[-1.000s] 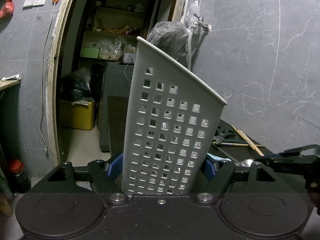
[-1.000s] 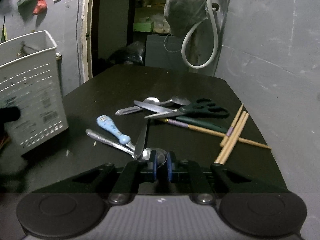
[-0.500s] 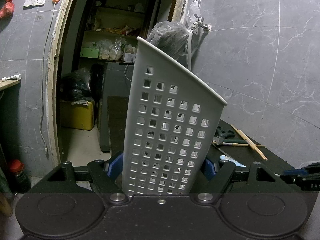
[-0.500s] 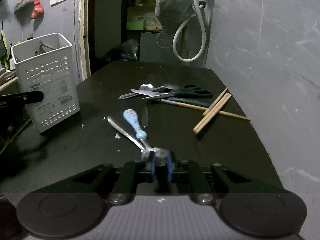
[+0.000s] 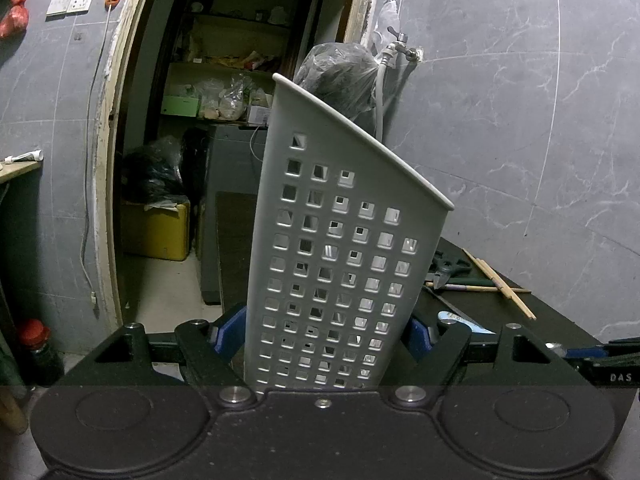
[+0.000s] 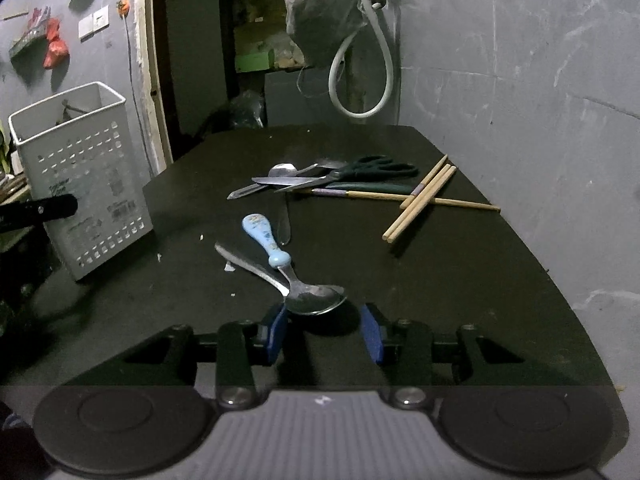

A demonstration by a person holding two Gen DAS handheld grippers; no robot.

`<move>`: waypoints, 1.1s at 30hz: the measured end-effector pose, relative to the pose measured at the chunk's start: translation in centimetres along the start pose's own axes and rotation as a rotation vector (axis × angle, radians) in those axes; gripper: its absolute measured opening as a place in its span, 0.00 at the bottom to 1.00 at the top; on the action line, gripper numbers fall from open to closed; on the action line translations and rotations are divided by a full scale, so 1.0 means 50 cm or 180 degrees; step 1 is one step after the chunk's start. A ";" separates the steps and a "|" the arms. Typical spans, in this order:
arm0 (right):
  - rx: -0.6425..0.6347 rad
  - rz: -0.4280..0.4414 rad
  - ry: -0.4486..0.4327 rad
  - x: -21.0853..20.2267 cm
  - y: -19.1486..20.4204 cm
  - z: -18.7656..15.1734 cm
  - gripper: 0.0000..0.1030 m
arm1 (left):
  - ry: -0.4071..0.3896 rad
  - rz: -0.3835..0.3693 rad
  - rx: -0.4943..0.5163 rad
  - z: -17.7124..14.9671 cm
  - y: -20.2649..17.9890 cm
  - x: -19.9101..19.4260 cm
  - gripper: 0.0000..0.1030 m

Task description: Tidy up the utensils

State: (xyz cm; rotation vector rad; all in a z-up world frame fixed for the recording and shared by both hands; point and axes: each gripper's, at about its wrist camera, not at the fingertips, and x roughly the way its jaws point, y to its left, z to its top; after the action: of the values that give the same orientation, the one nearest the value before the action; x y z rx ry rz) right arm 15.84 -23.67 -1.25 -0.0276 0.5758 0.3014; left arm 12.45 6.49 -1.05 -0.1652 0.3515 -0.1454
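Left tool (image 5: 326,338) was clamped on the white perforated caddy (image 5: 340,264), which stood at the left edge of the dark bench (image 6: 460,272). Right tool (image 6: 325,330) jaws were closing, apart, a metal spoon (image 6: 316,298) bowl lying just ahead between them, unpressed. Scissors (image 6: 360,170) and chopsticks (image 6: 420,200) lay farther back.

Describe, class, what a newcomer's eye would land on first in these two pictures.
In the left wrist view the white perforated basket fills the middle, clamped in the left tool. In the right wrist view a metal spoon lies on the black table between the right tool's closing jaws, not yet pressed, beside a blue-handled spoon. Further back lie the scissors and wooden chopsticks.
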 end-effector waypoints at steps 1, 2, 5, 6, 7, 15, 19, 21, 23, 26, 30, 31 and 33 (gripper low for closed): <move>0.0011 0.0007 0.0000 0.002 -0.003 0.001 0.26 | 0.0000 0.0000 0.0000 0.000 -0.001 0.000 0.77; 0.0021 -0.0010 -0.0005 0.003 -0.005 0.002 0.21 | -0.0001 0.0000 0.0003 0.000 -0.001 0.000 0.77; 0.0042 -0.0032 -0.0013 0.006 -0.011 0.005 0.10 | 0.0000 0.0001 -0.0001 0.000 0.000 0.000 0.77; 0.0051 -0.0029 -0.0019 0.006 -0.011 0.005 0.10 | 0.0001 0.0000 -0.0003 0.000 0.000 0.000 0.77; 0.0053 -0.0031 -0.0026 0.006 -0.011 0.006 0.09 | 0.0001 0.0000 -0.0002 0.000 0.000 0.000 0.77; 0.0427 0.0040 -0.0039 0.021 -0.039 0.014 0.31 | 0.0001 0.0001 0.0002 0.000 0.000 0.000 0.77; 0.0534 0.0089 -0.0086 0.029 -0.051 0.016 0.36 | 0.0000 0.0000 0.0001 0.000 0.000 0.000 0.77; 0.0617 0.0141 -0.0119 0.034 -0.058 0.015 0.36 | -0.0001 0.0002 0.0001 0.000 0.000 0.000 0.77; 0.0728 0.0222 -0.0169 0.040 -0.067 0.012 0.36 | 0.0000 0.0003 0.0003 0.000 -0.001 0.000 0.77; 0.0943 0.0359 -0.0228 0.046 -0.084 0.010 0.36 | 0.0001 0.0002 0.0002 0.000 -0.001 0.000 0.77; 0.1158 0.0479 -0.0246 0.048 -0.106 0.003 0.10 | -0.0001 0.0003 0.0003 0.000 -0.001 0.000 0.77; 0.1169 0.0480 -0.0283 0.044 -0.107 -0.001 0.10 | 0.0000 0.0002 0.0004 0.000 -0.001 0.000 0.77; 0.1144 0.0466 -0.0327 0.037 -0.105 -0.005 0.09 | 0.0000 0.0002 0.0002 0.000 0.000 0.000 0.77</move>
State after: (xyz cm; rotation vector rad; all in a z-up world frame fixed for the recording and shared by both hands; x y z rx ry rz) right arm 18.67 -28.20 -2.74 0.3761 0.5239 0.3357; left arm 12.46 6.47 -1.05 -0.1644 0.3515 -0.1448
